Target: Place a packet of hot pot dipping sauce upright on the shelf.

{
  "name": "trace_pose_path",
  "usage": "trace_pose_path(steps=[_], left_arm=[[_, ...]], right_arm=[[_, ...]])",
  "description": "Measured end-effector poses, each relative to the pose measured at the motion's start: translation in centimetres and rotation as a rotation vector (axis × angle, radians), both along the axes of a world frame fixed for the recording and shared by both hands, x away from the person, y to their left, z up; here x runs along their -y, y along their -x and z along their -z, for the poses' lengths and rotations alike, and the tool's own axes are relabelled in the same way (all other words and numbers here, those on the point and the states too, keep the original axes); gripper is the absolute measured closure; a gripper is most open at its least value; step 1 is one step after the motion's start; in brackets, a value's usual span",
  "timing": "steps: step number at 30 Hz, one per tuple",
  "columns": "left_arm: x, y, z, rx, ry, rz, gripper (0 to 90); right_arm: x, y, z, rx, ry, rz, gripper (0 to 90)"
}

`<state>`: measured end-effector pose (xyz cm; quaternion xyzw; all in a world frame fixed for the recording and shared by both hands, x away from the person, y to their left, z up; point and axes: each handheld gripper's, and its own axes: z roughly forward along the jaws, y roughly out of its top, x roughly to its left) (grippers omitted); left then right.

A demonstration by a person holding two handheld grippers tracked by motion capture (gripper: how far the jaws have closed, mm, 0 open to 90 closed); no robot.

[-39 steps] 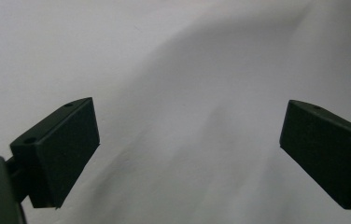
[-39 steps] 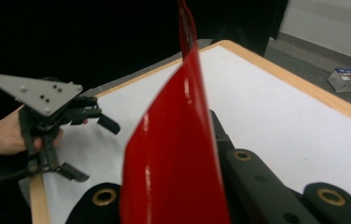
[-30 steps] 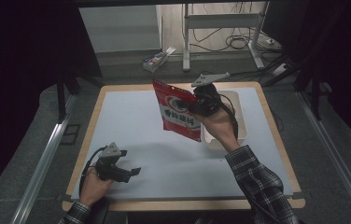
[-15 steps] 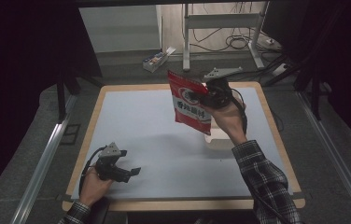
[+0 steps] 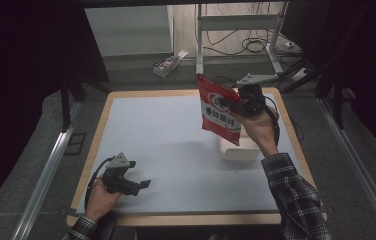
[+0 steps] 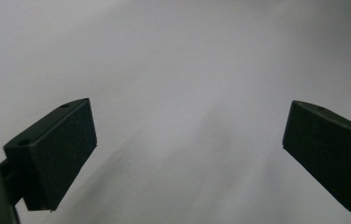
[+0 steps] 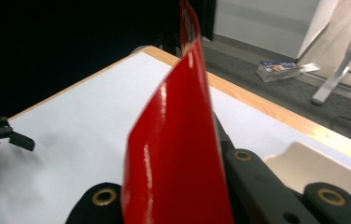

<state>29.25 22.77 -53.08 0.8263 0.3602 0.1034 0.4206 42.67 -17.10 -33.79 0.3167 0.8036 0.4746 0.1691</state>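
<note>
1. The step in hand looks like a carry: the right hand-held gripper (image 5: 237, 103) has its jaws pinched tight on a red snack pouch (image 5: 219, 109) and holds it up in the air over the far right part of the bench (image 5: 166, 145), at about 1 o'clock from the bench's middle.
2. The pouch hangs from one edge, printed face toward the camera in the high view, its lower corner dangling just above a shallow white tray (image 5: 241, 150) that sits on the bench at about 3 o'clock.
3. In the right gripper view the glossy red film (image 7: 178, 154) rises edge-on from between the jaws, so the grip appears to be on the thin seam rather than the bulk of the bag.
4. The left hand-held gripper (image 5: 143, 184) rests low near the bench's near left corner, at about 7 o'clock. Its jaws stand wide with nothing between them; the left gripper view shows bare white bench top (image 6: 183, 93) past them.
5. My reading is that the tray is the likely destination, since the pouch hovers next to it.
6. The next move then calls for lowering the pouch until it lies inside the tray's rim, tilting it flat so it does not stand on its corner and topple out, and only then parting the jaws.
7. The thin slippery film could slide in the grip during the swing, so a slow descent seems wise.
</note>
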Motion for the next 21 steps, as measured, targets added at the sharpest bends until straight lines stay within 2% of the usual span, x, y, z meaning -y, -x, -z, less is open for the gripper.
trace_pose_path(steps=[12,21], left_arm=[[0.0,0.0,0.0,0.000,-0.007,-0.005,2.7],[0.1,-0.1,0.1,-0.001,-0.027,-0.004,3.2]], right_arm=[[3.5,0.4,0.3,-0.004,-0.007,0.065,87.8],[5.8,1.0,0.3,0.000,-0.009,0.099,87.8]])
